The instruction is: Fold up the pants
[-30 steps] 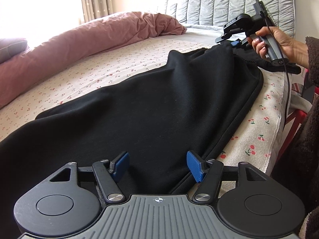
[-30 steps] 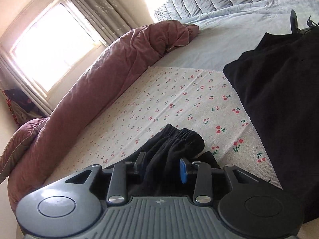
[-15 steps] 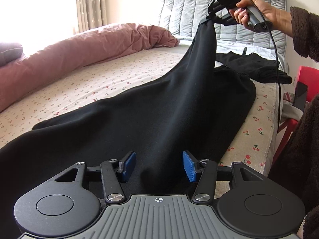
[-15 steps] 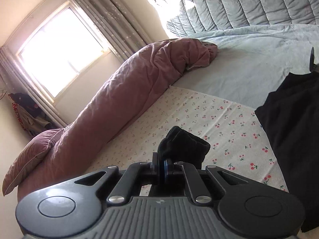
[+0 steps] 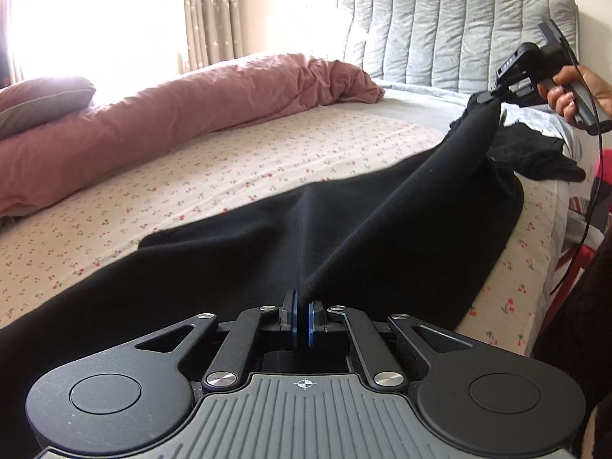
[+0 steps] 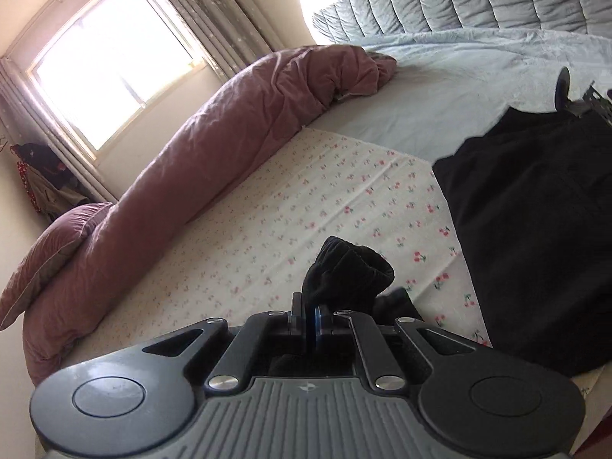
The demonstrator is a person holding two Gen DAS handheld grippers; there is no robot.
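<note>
Black pants [image 5: 382,229] lie along the near edge of the bed. My left gripper [image 5: 302,323] is shut on a pinched ridge of the pants fabric. My right gripper [image 6: 308,321] is shut on the bunched end of the pants [image 6: 346,273] and holds it above the sheet. In the left wrist view the right gripper [image 5: 493,95] lifts that end at the far right, with the fabric stretched taut between the two grippers.
A cherry-print sheet [image 5: 229,164] covers the bed. A rolled pink duvet [image 5: 172,122] lies along the far side, a grey padded headboard [image 5: 459,38] behind. Another black garment [image 6: 543,237] lies near the headboard end; it also shows in the left wrist view [image 5: 535,153].
My left gripper has closed on the pants fabric. My right gripper closed on the pants end, lifted it high, then came down somewhat and to the right.
</note>
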